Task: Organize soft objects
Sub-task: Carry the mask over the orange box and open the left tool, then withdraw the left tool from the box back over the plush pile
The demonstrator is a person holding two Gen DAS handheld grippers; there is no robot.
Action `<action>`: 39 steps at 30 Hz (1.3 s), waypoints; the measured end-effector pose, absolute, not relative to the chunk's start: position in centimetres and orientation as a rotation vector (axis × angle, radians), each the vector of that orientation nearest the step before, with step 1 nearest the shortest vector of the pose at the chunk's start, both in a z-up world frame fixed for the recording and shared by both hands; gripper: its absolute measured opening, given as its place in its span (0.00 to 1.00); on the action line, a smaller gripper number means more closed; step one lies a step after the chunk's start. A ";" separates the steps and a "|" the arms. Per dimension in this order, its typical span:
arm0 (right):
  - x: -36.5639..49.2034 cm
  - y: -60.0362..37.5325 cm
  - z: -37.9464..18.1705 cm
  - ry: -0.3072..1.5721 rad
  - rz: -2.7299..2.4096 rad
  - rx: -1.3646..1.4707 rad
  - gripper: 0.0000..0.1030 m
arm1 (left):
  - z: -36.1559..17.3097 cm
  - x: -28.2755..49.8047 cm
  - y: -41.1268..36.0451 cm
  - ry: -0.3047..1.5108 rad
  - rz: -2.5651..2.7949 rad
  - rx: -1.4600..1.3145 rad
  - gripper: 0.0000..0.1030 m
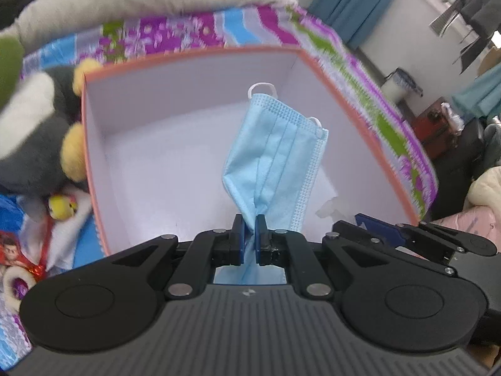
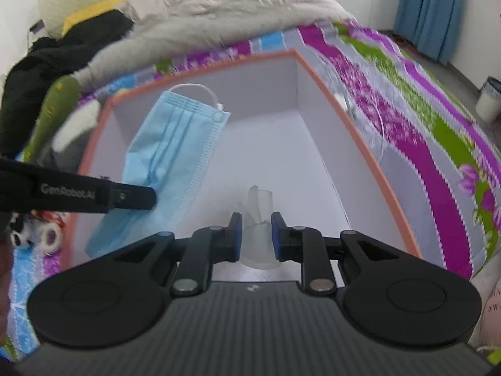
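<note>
Your left gripper [image 1: 249, 232] pinches the blue face mask [image 1: 275, 153] by its bunched middle, hanging over the white box [image 1: 188, 75]; next, release it inside. From your right wrist, the right gripper [image 2: 256, 235] stands narrowly apart around a translucent soft piece [image 2: 260, 206], contact unclear.

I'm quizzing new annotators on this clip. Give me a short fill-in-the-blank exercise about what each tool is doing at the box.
1. The left tool is shut on a face mask whose colour is ____.
2. The mask hangs over the box, whose inside is ____.
3. The box's rim is coloured ____.
4. A clear crumpled piece sits between the fingers of the ____ tool.

Missing words: blue; white; orange; right
</note>
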State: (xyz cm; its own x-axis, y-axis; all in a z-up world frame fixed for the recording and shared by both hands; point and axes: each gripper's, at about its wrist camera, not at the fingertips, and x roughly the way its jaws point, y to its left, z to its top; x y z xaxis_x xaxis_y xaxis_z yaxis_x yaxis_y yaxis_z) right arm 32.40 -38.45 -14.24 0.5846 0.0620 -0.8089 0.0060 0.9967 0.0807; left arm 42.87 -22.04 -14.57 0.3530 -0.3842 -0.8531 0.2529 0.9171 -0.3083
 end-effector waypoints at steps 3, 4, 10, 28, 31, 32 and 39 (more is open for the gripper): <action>32.5 -39.0 -15.5 0.969 0.027 0.100 0.24 | -16.5 43.6 -22.3 1.182 -0.401 -0.127 0.07; 32.4 -39.0 -15.8 0.973 0.028 0.103 0.24 | -16.9 43.6 -22.5 1.189 -0.398 -0.121 0.07; 32.3 -38.9 -17.0 0.982 0.021 0.123 0.29 | -18.8 43.8 -23.1 1.218 -0.387 -0.111 0.22; 29.4 -36.4 -9.8 0.763 0.064 0.114 0.43 | -10.6 40.9 -19.9 1.006 -0.398 -0.025 0.38; 28.0 -35.3 -8.0 0.704 0.093 0.124 0.43 | -8.1 39.0 -18.4 0.940 -0.402 -0.037 0.38; 27.7 -35.0 -7.4 0.685 0.097 0.127 0.43 | -7.3 38.3 -17.9 0.919 -0.404 -0.050 0.38; 24.9 -32.1 -4.6 0.574 0.146 0.133 0.43 | -2.6 33.3 -14.2 0.767 -0.380 -0.040 0.38</action>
State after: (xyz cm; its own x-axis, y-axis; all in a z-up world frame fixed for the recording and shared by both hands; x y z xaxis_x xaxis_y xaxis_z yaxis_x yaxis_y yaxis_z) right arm 24.86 -32.13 -4.55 0.8299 0.1741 -0.5301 -0.1000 0.9811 0.1656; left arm 33.34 -14.17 -2.62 0.6557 -0.3495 -0.6692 0.3209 0.9314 -0.1720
